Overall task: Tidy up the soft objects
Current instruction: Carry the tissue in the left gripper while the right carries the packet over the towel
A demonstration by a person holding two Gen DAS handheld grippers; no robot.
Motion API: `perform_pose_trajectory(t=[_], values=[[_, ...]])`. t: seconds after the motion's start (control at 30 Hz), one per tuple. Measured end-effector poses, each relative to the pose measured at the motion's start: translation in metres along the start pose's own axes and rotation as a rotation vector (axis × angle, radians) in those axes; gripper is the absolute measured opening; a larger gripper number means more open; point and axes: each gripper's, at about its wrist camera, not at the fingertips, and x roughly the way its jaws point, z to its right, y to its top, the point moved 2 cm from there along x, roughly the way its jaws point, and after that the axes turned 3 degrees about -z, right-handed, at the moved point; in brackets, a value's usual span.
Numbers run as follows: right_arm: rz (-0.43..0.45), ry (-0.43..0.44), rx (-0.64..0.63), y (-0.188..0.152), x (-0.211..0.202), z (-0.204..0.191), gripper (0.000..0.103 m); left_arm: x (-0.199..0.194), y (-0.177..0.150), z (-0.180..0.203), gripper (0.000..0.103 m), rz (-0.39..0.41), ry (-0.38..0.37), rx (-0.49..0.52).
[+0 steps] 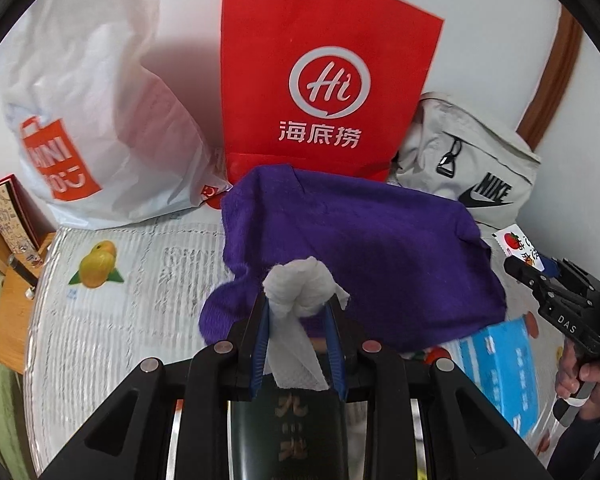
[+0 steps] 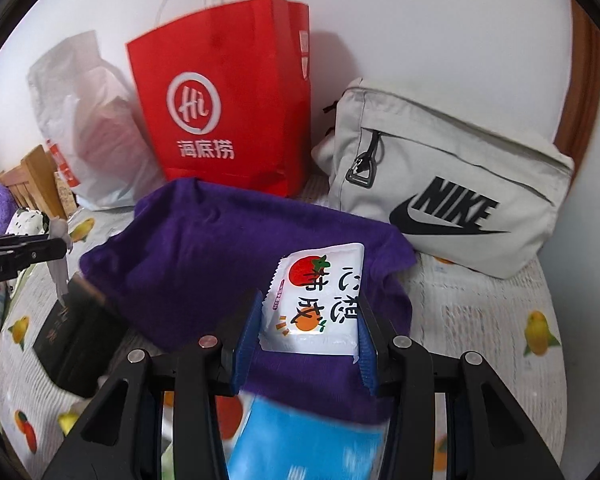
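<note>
My left gripper is shut on a crumpled white tissue, held above a black box and in front of a purple cloth. My right gripper is shut on a white tissue packet printed with a strawberry and an orange, held over the purple cloth. The right gripper also shows at the right edge of the left wrist view, with the packet. The left gripper shows at the left edge of the right wrist view, with the tissue.
Against the wall stand a white Miniso plastic bag, a red paper bag and a grey Nike bag. A blue tissue box lies at the front right. The black box lies left of the cloth. Fruit-printed tablecloth.
</note>
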Motion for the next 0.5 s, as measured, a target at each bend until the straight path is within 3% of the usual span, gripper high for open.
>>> perform_pose_trajectory(t=[0.5], values=[[-0.162,0.011,-0.025,0.032,0.086,0.01,0.044,0.081,0.054,-0.001,0.025,-0.099,-0.002,-0.004]])
